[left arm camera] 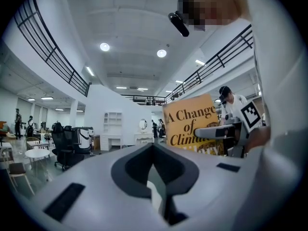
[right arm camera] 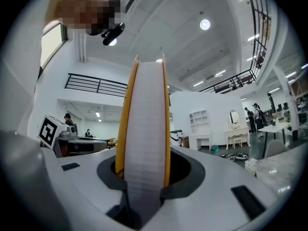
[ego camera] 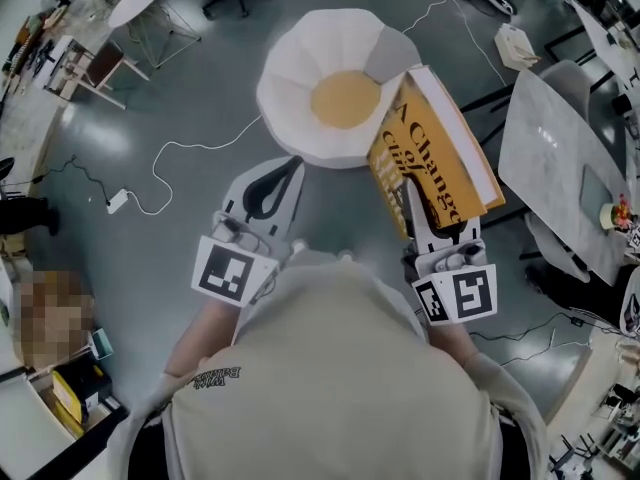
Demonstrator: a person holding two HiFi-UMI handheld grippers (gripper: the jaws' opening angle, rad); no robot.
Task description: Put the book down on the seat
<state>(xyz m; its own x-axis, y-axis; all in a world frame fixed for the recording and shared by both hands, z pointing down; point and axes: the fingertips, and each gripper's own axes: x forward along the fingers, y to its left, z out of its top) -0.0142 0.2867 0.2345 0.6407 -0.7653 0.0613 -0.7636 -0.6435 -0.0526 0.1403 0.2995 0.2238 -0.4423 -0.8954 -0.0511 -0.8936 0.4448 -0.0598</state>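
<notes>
Head view, progress: book (ego camera: 432,148) not yet down; held in the air, tilted, over the right rim of the chair (ego camera: 300,68).
Left to do: carry it over the seat cushion (ego camera: 345,98), lower it, let go.
Right gripper (ego camera: 418,200): clamped on the book's lower edge, page block between the jaws.
Left gripper (ego camera: 285,173): jaws together, nothing in them, on the person's side of the chair.
Book look: thick, yellow cover, black title lettering, white page block.
Chair look: white scalloped shell, 1 round tan cushion, flat.
</notes>
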